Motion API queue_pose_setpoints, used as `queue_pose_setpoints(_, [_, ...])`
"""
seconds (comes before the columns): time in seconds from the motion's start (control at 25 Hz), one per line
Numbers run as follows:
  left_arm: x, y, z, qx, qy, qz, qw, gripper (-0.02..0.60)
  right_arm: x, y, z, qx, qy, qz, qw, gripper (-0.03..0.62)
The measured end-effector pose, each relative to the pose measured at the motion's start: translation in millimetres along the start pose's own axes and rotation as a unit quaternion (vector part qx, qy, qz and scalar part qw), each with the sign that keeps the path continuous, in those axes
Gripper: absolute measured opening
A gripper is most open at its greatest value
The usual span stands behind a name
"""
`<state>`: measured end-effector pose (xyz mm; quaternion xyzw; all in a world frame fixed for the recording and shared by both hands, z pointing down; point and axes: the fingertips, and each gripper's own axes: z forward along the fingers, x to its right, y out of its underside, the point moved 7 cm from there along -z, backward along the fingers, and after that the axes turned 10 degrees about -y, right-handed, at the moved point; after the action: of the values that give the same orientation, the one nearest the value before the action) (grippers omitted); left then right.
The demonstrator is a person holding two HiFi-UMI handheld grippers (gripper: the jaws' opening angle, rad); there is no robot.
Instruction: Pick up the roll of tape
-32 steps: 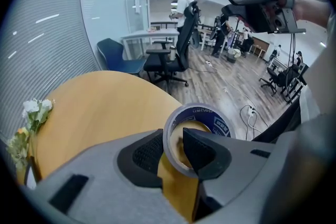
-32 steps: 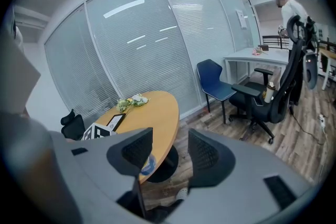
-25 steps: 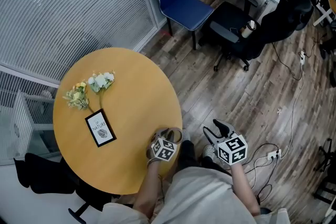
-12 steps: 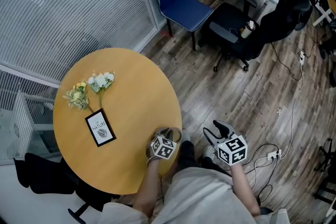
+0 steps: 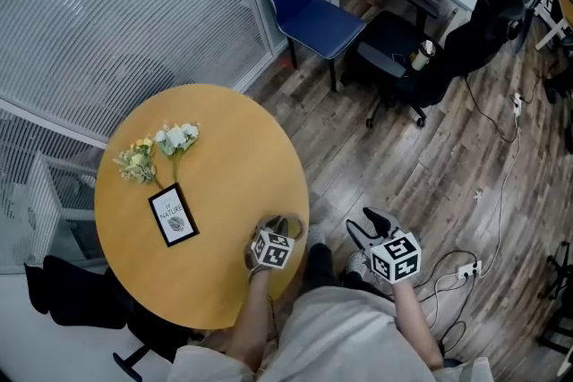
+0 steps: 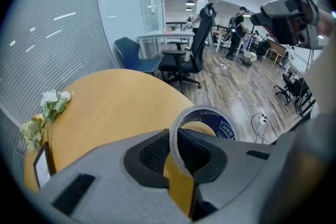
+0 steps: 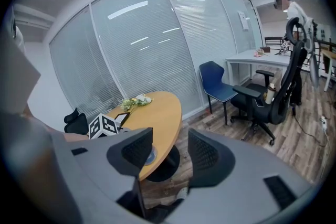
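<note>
Far left of the round surface [image 5: 224, 148], a sprig of flowers [image 5: 157, 149] and a framed card [image 5: 173, 216] lie together, well apart from the work and no obstacle to it.

At the near right edge, the left hand-held gripper [image 5: 285, 231] points steeply down onto the roll of tape [image 5: 290, 223]. The left gripper view shows the roll's wall [image 6: 227, 127] standing between the pads. One pad is inside the ring and one outside, which suits a hollow, thin-walled item. The jaws have just been closing and now clamp that wall. I cannot tell whether the roll has left the surface.

The roll sits close to the rim (a slip here would likely send it to the floor [image 5: 385, 148]). Judged clear room: straight up, or leftward over bare wood.

Right of the surface, the right hand-held gripper [image 5: 374, 223] hangs over the floor. Its jaws are apart and nothing is between them [image 7: 170, 153]. It is presumably kept aside as unneeded.
</note>
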<state>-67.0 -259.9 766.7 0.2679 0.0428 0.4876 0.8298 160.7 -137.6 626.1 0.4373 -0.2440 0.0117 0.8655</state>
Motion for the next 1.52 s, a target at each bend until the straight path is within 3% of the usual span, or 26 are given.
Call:
queue_pose_setpoints(0.24, [-10,-4,-23,0.026,-0.035,-0.063,0.9971,0.051,-5,2,-6,0.003,-0.016,-0.010,1.000,0.206])
queue_pose_setpoints(0.56, [-18,-14,-67,0.080,-0.081,-0.124,0.9857,0.052,-15,6,-12,0.010,-0.048,-0.023,0.999,0.206])
queue_pose_setpoints(1.0, [0,-40,-140,0.159,-0.148,-0.213,0.9526,0.051,-32,26,-31,0.016,-0.088,-0.045,0.995,0.206])
queue_pose_setpoints(1.52, [46,-31,-217,0.217,-0.193,-0.259,0.9214,0.052,-46,45,-68,0.044,-0.109,-0.061,0.991,0.206])
